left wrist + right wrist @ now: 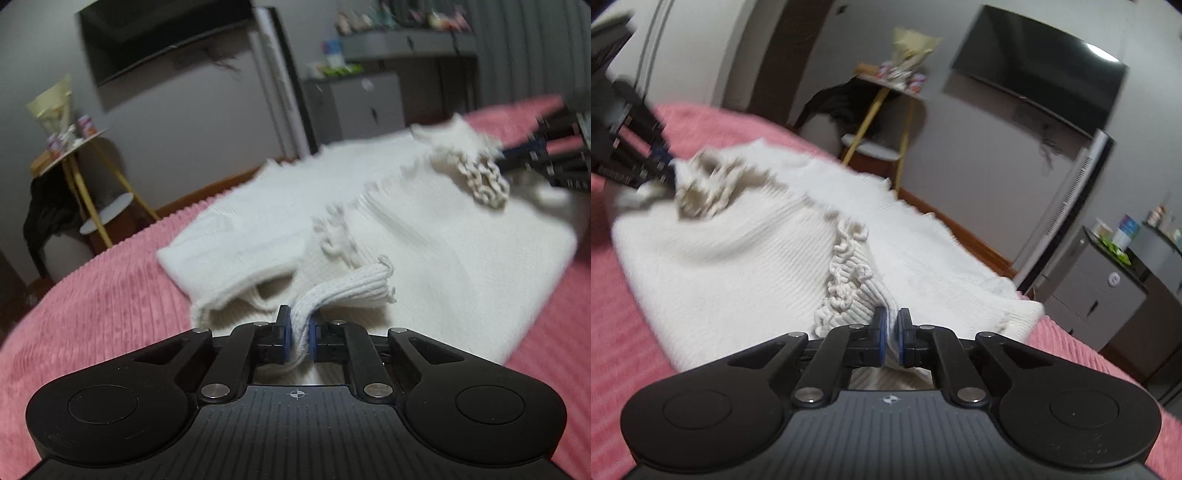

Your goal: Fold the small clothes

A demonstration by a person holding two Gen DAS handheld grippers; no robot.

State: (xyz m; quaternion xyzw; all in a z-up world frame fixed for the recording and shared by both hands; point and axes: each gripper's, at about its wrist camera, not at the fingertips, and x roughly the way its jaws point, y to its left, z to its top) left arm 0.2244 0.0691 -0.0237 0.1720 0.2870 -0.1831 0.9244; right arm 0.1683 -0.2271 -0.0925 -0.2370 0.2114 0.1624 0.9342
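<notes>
A cream knitted sweater (424, 229) with crochet trim lies on a pink ribbed bedspread (92, 302). My left gripper (300, 328) is shut on a ribbed edge of the sweater, which bunches up between its blue pads. My right gripper (892, 325) is shut on another edge of the sweater (738, 266), next to the crochet trim (842, 280). Each gripper shows blurred in the other's view, the right one at the far right (517, 155) and the left one at the far left (661, 166), both at the sweater's raised edge.
The bedspread (624, 314) surrounds the sweater. Beyond the bed stand a yellow-legged side table with small items (74, 147), a wall television (155, 33), a tall white panel (280, 92) and grey cabinets (362, 103).
</notes>
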